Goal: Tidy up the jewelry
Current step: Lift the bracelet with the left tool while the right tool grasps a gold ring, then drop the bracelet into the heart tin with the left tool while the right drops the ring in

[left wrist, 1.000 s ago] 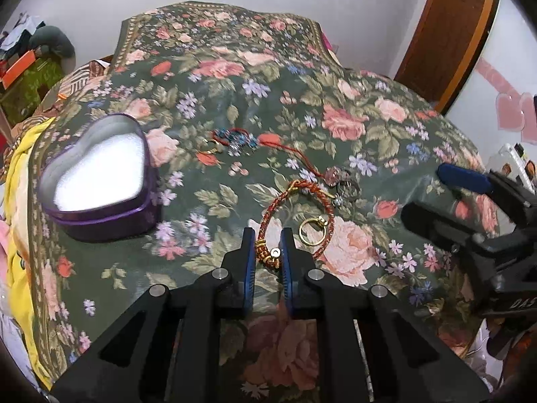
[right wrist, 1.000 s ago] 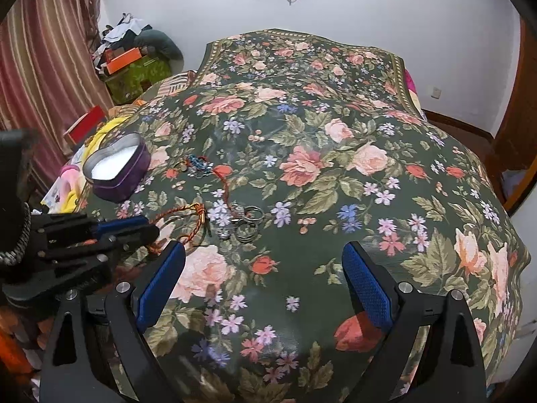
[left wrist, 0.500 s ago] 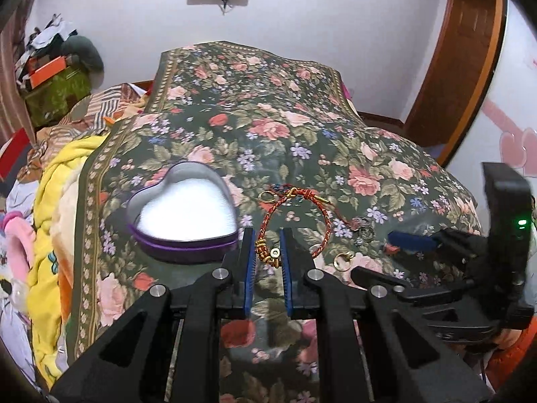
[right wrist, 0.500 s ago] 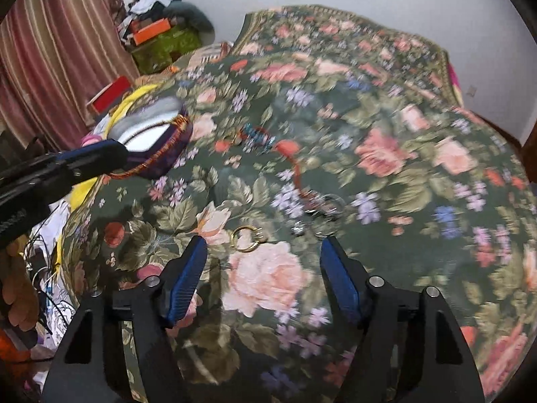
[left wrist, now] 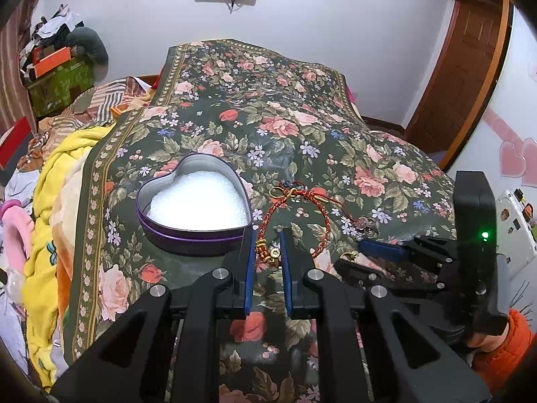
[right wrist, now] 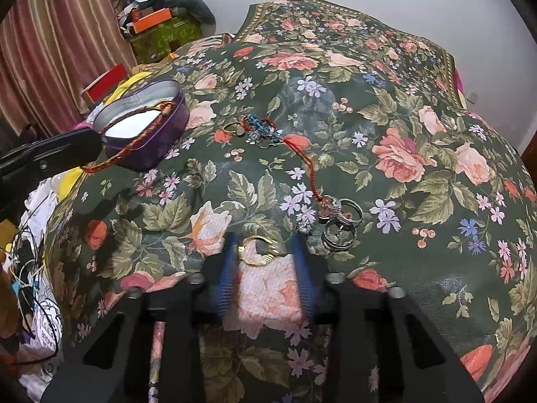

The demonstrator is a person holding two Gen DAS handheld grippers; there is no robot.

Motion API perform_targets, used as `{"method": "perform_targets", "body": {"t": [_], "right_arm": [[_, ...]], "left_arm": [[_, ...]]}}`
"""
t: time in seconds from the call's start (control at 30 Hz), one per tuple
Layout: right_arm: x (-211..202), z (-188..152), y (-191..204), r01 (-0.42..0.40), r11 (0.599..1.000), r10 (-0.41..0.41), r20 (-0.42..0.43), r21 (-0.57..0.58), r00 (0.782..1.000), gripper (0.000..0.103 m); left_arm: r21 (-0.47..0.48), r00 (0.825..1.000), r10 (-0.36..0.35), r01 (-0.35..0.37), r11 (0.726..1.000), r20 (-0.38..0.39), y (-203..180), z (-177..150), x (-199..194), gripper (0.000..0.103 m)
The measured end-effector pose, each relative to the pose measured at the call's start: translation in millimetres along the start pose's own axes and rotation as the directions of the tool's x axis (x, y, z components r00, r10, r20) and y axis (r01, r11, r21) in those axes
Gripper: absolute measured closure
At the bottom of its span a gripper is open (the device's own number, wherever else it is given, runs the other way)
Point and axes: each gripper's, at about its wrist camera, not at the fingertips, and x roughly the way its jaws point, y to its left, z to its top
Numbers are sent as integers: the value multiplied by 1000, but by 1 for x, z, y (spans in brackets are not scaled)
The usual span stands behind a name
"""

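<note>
No lettering can be read with confidence (a white bag (right wrist: 47, 322) beside the bed's left edge carries print too small to decipher).

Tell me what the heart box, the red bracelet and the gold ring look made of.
Heart box: likely tin, its purple wall glossy, its inner rim a bare silvery sheen, with white foam-like padding inside. Red bracelet: braided red cord with gold-coloured beads. Gold ring: shiny yellow metal; real gold or plating can't be told.
</note>
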Motion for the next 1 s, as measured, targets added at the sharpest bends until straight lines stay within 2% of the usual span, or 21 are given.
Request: {"method": "perform_targets", "body": {"t": [0.23, 0.53, 0.8, 1.0], "right_arm": [[-12, 3, -2, -14, 999, 13, 25, 33, 1000, 79], [-42, 24, 7, -26, 999, 24, 122, 19, 992, 79], [-58, 53, 26, -55, 998, 59, 208, -22, 976, 79], [-58, 72, 43, -83, 994, 96, 238, -65, 966, 79]], "left_arm": [[2, 999, 9, -9, 1000, 31, -2, 3, -16, 90], [-20, 996, 35, -34, 999, 79, 5, 8, -35, 90], [-42, 987, 76, -71, 997, 139, 20, 20, -51, 90], [-65, 977, 122, -113, 992, 173, 37, 31, -57, 90]]}}
